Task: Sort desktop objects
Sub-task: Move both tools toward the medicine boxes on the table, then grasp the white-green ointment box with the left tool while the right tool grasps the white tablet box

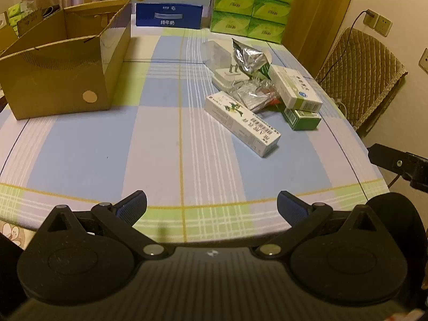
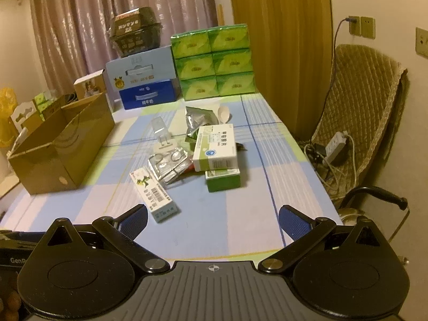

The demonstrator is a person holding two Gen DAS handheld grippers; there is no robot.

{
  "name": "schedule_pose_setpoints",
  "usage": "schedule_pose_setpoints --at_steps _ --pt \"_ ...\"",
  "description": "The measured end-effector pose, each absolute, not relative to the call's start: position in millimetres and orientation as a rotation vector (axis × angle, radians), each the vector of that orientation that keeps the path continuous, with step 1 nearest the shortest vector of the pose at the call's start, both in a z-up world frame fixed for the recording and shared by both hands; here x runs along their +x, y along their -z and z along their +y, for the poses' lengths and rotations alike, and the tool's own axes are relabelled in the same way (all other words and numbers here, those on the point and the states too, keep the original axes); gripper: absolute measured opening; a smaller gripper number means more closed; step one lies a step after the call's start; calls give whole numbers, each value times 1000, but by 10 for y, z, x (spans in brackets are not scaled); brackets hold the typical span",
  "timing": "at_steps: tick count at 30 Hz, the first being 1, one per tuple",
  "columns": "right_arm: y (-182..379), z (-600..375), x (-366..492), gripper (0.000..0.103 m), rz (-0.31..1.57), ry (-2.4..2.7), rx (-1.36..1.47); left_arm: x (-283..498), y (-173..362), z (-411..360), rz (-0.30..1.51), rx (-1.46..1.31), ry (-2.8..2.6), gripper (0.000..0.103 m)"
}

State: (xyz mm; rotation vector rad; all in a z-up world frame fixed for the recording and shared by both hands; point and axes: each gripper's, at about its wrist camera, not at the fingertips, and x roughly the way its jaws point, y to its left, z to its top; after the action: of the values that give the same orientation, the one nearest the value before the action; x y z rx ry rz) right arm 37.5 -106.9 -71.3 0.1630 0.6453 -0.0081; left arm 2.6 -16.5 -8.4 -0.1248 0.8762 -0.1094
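Left wrist view: left hand-held gripper [image 1: 211,208] hovering over the near desk [image 1: 88,157] edge, fingers spread wide apart, gripping nothing. Cardboard box [image 1: 57,80] sitting open at far left. Long white carton [image 1: 242,124] lying ahead, touching the clutter pile.

Right wrist view: right hand-held gripper [image 2: 213,222] also gaping apart, empty. White-green box [image 2: 215,148] resting atop a green box [image 2: 223,179]; blister packs [image 2: 168,167] lying just beside.
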Motion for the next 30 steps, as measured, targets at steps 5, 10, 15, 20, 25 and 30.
schedule_pose_setpoints --at_steps 5,10,15,20,25,30 --pt "698 -1156 495 101 646 21 173 123 54 -202 838 -144 110 102" --pt "706 -1213 643 101 657 14 156 286 57 -326 825 -109 117 102" --pt "721 -1300 814 101 681 7 160 457 123 -463 841 -101 129 102" --pt "796 -1346 1041 101 724 0 128 659 245 -565 865 -106 140 102" --pt "833 -1374 1220 101 729 -11 126 864 351 -623 851 -115 136 102" --pt "844 -1395 1370 100 733 -10 123 1094 471 -700 842 -139 115 102"
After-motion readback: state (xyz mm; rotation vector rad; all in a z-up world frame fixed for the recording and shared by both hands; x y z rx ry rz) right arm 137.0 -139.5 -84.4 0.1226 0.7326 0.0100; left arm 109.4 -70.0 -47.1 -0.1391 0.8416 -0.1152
